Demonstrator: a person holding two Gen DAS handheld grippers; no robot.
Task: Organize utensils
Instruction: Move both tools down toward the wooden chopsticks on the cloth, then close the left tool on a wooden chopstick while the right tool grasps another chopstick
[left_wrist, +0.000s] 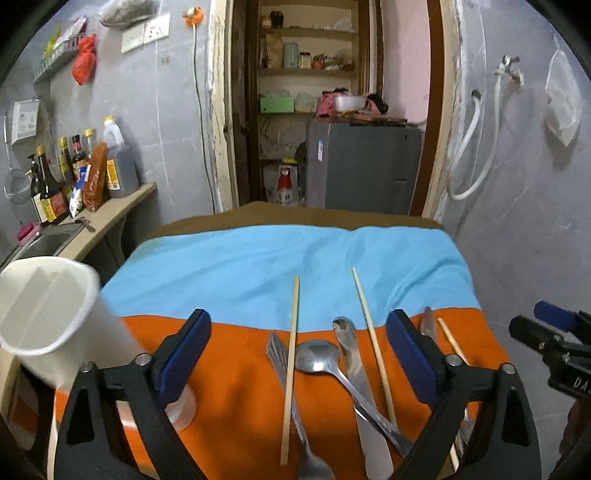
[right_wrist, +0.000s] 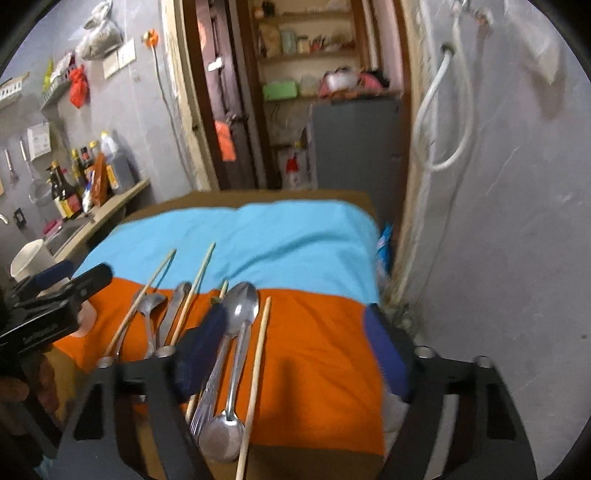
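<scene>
Jaws apart above shiny steel spoons, pale chopsticks.

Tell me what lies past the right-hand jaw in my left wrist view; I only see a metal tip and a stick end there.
Observer: A big spoon lies there, bowl pointing away, with a chopstick beside it.
Operator: Is the other tool holding anything?
Observer: No. The right gripper has its jaws open above the orange cloth, gripping nothing.
Operator: Anything off the table's right side?
Observer: A blue packet sits beside that edge.
</scene>
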